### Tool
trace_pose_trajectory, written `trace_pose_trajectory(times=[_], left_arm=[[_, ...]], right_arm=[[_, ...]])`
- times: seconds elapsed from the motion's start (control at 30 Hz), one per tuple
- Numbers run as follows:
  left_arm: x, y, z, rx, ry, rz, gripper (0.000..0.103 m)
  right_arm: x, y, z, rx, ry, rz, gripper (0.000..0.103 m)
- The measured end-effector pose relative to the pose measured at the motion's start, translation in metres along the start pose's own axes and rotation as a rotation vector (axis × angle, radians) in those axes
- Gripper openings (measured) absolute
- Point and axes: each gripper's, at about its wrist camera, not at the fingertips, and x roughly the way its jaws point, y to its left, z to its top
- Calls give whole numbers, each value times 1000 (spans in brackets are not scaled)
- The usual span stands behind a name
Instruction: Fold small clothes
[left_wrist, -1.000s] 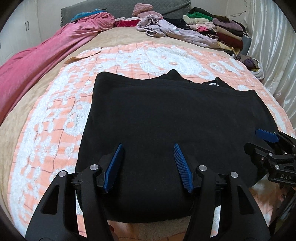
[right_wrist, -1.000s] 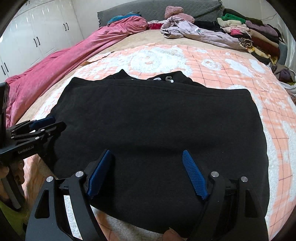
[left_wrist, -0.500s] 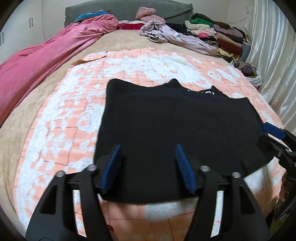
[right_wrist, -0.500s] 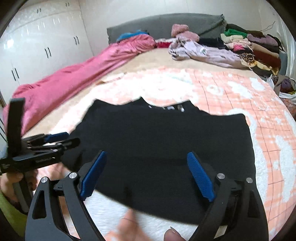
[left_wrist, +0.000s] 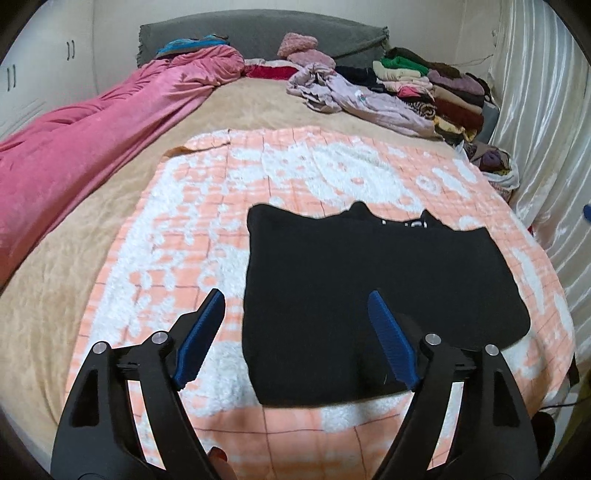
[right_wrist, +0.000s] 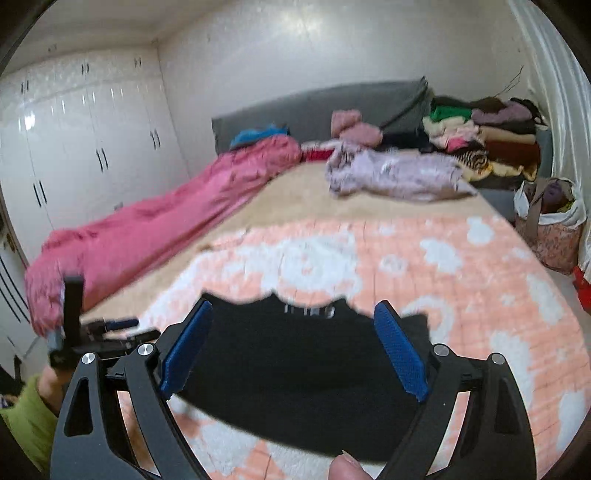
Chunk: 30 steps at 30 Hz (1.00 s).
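1. Bedroom setting: a wide bed (left_wrist: 236, 110) carries an orange-and-white patterned blanket (left_wrist: 177, 236) spread over a tan cover.
2. White wardrobe doors (right_wrist: 74, 155) line the wall on the left of the right wrist view; a grey headboard (left_wrist: 258, 33) closes the far end of the bed.
3. A long pink quilt (left_wrist: 92, 147) lies bunched along the left edge of the bed.
4. At the far right corner, a stack of folded clothes (left_wrist: 443, 88) sits beside a loose lilac garment (left_wrist: 369, 99). A bag of clothes (right_wrist: 550, 221) stands off the bed's right side.
5. Task item: a black garment (left_wrist: 369, 280) lies folded and flat on the patterned blanket, near the front edge, its neckline with white lettering toward the headboard.
6. Left gripper (left_wrist: 295, 332): jaws wide apart and just been opening; nothing is clamped. The left blue pad is over the blanket, the right pad over the garment.
7. Right gripper (right_wrist: 293, 347): jaws spread wide, having just been opening, above the garment; nothing sits between the pads. This view is motion-blurred.
8. From the right wrist view, the left gripper appears at the left edge, held by a hand (right_wrist: 51, 384) with a yellow-green sleeve (right_wrist: 26, 424).
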Motion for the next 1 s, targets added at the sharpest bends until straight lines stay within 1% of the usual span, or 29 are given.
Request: trace_pose_trajectory(times=[0.03,0.1,0.17,0.3,0.4,0.5,0.57,0.67,0.77,0.8,0.87,0.93,1.0], left_arm=[[-2,1,2,-1,-4,-2,73],[-5,4,5,-1,-12,-6,73],[-6,6,8,-3,-17,-7,74],[-5,14,14,-2,-22,1,74],[0,21,19,3,-21,17,75],[6,29,25,0,-13,31,75],[11,35,30,-10,-5,33,75],[20,42,35,-23,11,32,75],[31,48,39,-32,30,30,76],[35,50,40,-36,39,29,76],[44,54,42,-44,59,25,76],[52,56,43,-47,76,14,76],[60,58,43,-52,93,6,76]], right_arm=[[-5,-4,6,14,-11,2,88],[-17,-14,19,59,-39,40,88],[-30,-21,34,72,-75,44,88],[-54,-30,62,56,-141,41,88],[-65,-28,77,25,-177,44,88],[-63,-21,77,16,-172,84,88],[-50,-14,70,38,-137,161,88],[-25,9,54,16,-71,227,88],[12,46,27,-39,16,273,88],[30,62,13,-61,62,293,88],[59,86,-12,-98,137,307,88],[80,107,-33,-129,193,311,88],[102,128,-55,-182,245,294,88]])
